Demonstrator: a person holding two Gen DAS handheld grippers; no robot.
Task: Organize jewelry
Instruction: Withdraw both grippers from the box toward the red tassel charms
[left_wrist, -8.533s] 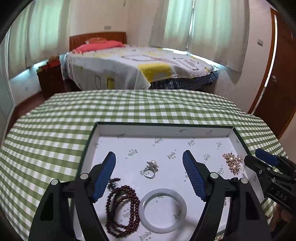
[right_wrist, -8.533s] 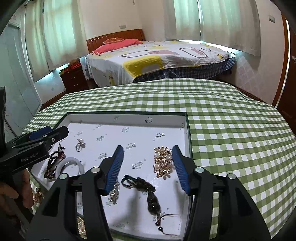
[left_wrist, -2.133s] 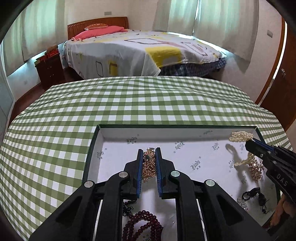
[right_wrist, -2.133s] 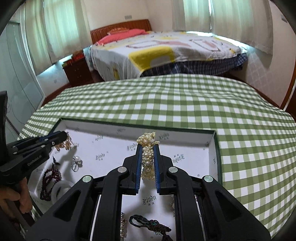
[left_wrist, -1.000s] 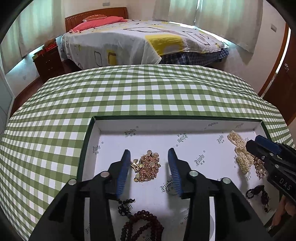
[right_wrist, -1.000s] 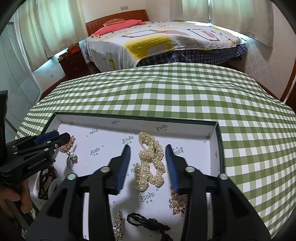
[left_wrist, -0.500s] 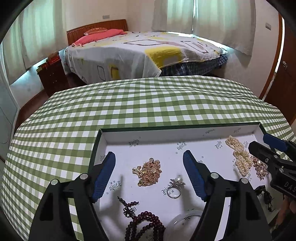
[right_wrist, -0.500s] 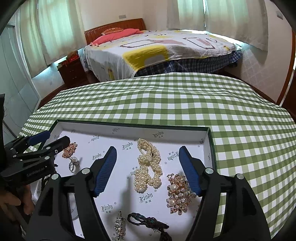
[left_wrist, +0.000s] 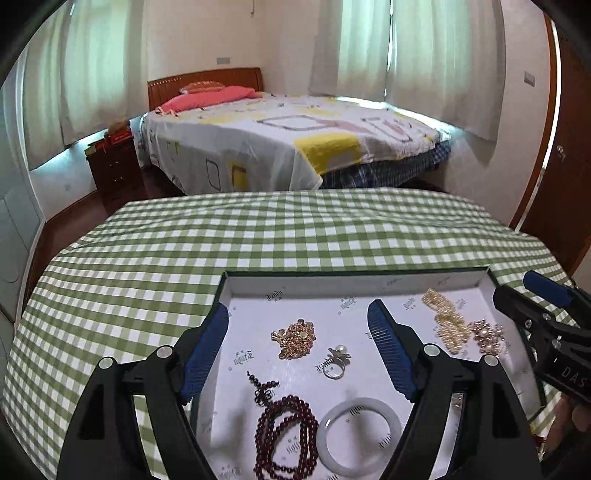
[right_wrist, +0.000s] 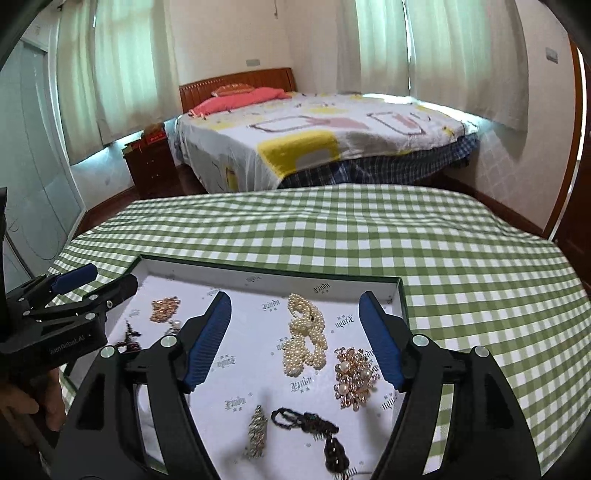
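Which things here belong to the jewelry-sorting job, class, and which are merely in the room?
Part of the job:
- tray
- pearl strand
- gold chain
- pearl ring
- dark red beads
- pale bangle
- pearl brooch
- left hand-held gripper, open
- right hand-held gripper, open

Just in the room:
- bed
- curtains
- nightstand

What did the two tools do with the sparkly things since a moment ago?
Both tools let go. The left tool dropped the gold chain in the tray and opened; the right tool released the pearl necklace and opened too. The ring, red beads and white bangle stayed put.
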